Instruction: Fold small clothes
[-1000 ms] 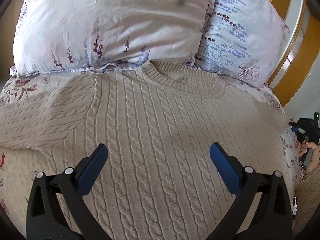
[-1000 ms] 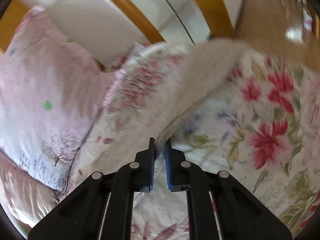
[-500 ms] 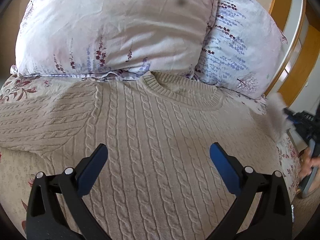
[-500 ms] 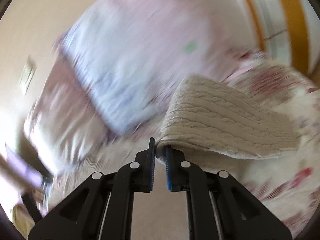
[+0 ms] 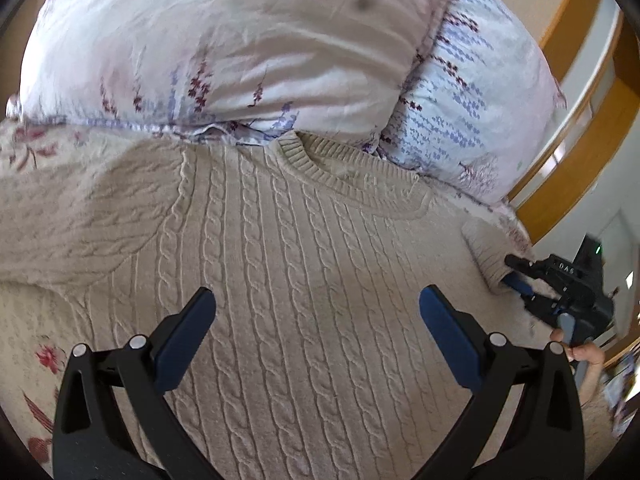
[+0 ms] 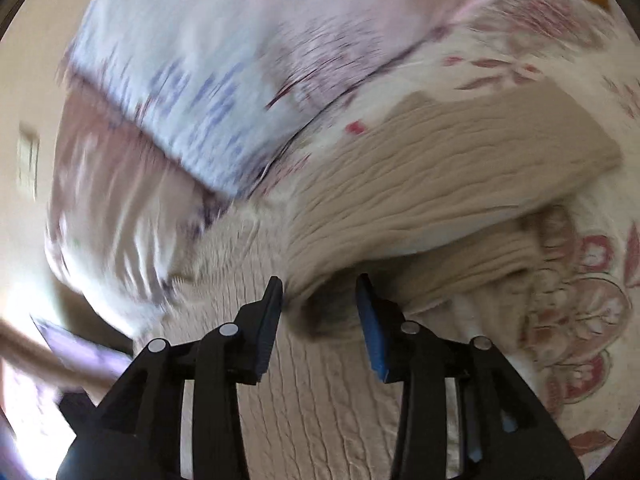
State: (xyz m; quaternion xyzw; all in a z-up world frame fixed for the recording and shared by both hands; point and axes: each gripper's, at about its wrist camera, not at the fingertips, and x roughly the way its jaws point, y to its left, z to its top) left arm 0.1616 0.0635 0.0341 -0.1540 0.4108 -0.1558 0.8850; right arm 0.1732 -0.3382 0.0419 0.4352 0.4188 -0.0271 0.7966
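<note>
A cream cable-knit sweater (image 5: 304,264) lies flat on the bed, neck toward the pillows. My left gripper (image 5: 316,312) hovers open over its chest with nothing between the fingers. The sweater's right sleeve (image 6: 440,184) is folded back inward over the body. Its cuff end lies at the tips of my right gripper (image 6: 318,292), whose jaws are opening and stand apart from the cloth. In the left wrist view the right gripper (image 5: 510,270) sits at the sweater's right edge against the sleeve cuff (image 5: 484,248).
Two flowered pillows (image 5: 224,40) (image 5: 480,92) stand just behind the collar. A floral bedsheet (image 6: 580,300) shows around the sweater. A wooden frame (image 5: 580,160) rises at the right, and a hand (image 5: 584,354) grips the right tool there.
The right gripper swung the sleeve from the bed's right edge inward onto the sweater, then its jaws parted off the cuff. The left gripper stayed open over the chest.
</note>
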